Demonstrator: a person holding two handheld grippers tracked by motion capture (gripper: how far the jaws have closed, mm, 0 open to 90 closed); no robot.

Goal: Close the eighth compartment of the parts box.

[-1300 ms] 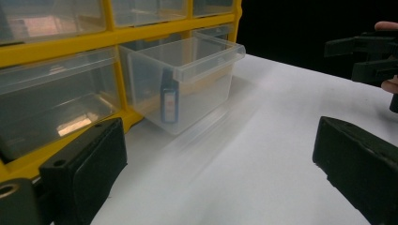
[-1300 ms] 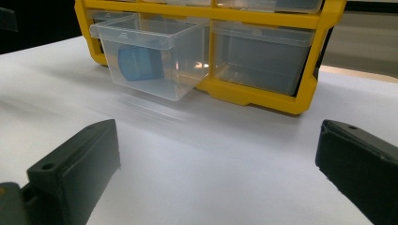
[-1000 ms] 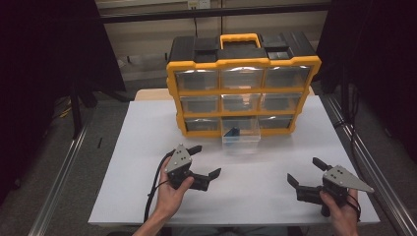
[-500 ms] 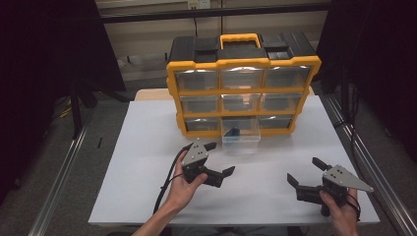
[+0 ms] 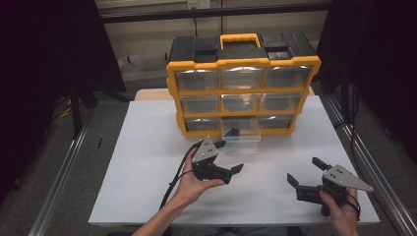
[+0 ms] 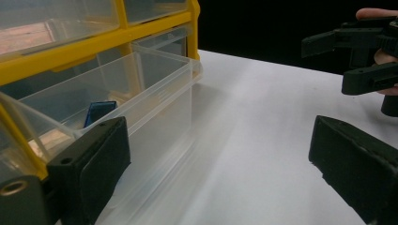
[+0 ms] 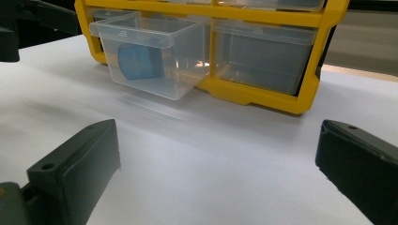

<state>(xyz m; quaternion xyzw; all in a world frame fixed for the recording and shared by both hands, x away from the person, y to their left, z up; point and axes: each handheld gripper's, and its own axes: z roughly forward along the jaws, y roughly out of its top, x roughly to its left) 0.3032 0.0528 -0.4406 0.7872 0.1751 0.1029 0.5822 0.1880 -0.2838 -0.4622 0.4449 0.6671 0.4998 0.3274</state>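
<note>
I bring the wide-open left gripper (image 5: pixel 230 156) toward the pulled-out drawer (image 5: pixel 241 132) near the tabletop's far edge, next reaching its blue piece (image 6: pixel 98 112).

one yellow organiser (image 5: pixel 243 66) stands on one white surface (image 5: pixel 147 162), with nine clear drawers in three rows of three. one drawer (image 5: pixel 241 132), bottom middle of the organiser, is pulled out, holding one blue piece (image 5: pixel 234 131). two tools sit in front of the organiser.

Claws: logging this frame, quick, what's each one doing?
Left claw: open, holding nothing, beside the pulled-out clear drawer.
Right claw: open, holding nothing, over the white table.
</note>
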